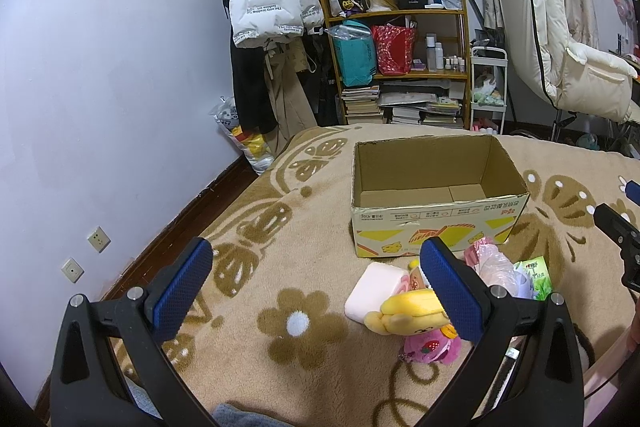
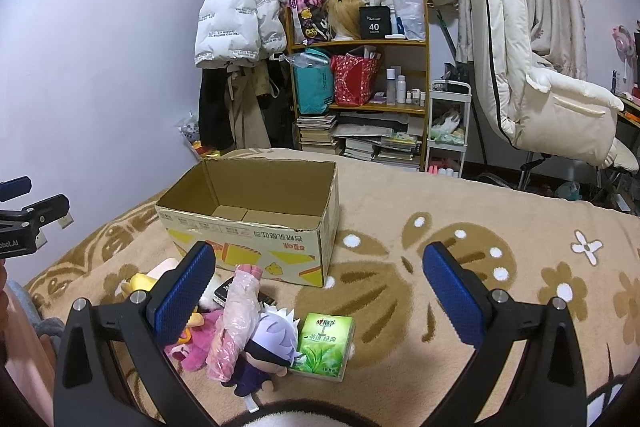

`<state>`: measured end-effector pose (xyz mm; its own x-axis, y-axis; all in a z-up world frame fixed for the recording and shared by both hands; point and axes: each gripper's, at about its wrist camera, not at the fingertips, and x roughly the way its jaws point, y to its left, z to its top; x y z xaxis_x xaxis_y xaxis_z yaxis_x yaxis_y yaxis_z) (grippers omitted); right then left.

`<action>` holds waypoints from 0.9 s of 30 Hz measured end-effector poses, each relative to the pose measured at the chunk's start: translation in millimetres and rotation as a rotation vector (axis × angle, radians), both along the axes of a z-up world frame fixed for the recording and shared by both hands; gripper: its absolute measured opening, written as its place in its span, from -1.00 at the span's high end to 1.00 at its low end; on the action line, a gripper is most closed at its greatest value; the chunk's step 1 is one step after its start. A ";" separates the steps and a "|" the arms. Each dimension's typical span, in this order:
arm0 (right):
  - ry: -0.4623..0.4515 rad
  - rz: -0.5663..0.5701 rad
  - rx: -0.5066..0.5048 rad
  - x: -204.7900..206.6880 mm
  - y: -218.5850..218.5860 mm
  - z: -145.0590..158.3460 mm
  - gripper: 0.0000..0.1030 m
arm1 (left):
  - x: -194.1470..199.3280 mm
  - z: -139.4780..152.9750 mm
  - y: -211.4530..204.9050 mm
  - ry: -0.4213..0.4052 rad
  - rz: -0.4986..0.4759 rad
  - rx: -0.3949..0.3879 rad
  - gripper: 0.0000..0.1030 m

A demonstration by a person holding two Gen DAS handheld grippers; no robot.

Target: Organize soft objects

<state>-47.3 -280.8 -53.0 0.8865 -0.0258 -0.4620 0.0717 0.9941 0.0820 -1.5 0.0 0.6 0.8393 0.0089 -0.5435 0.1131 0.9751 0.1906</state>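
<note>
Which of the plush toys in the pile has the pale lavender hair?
The dark-clothed doll lying beside the green tissue pack; the other plush toys are yellow and pink.

Even indoor light, soft shadows, sharp focus, strong fisheye bending with dark corners.

Box [image 1: 436, 223] open-topped; toy pile [image 2: 240, 323] (seemingly touching) crowds front.

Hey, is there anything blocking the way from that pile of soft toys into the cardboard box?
Nothing visible does. The cardboard box stands open and looks empty just behind the pile of soft toys; only its near wall must be cleared.
</note>
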 end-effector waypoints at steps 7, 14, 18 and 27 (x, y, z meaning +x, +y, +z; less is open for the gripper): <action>0.002 0.000 -0.001 1.6 3.2 -2.7 -1.00 | -1.5 0.6 0.0 0.001 0.000 0.002 -0.99; 0.003 0.000 0.000 1.7 2.7 -2.8 -1.00 | -3.4 1.4 -0.1 0.002 0.000 0.001 -0.99; 0.004 0.001 0.000 2.0 2.6 -2.6 -1.00 | -4.3 1.8 -0.2 0.001 0.000 0.002 -0.99; 0.006 0.000 -0.001 2.2 3.1 -3.0 -1.00 | -5.0 5.6 4.5 0.002 -0.001 0.003 -0.99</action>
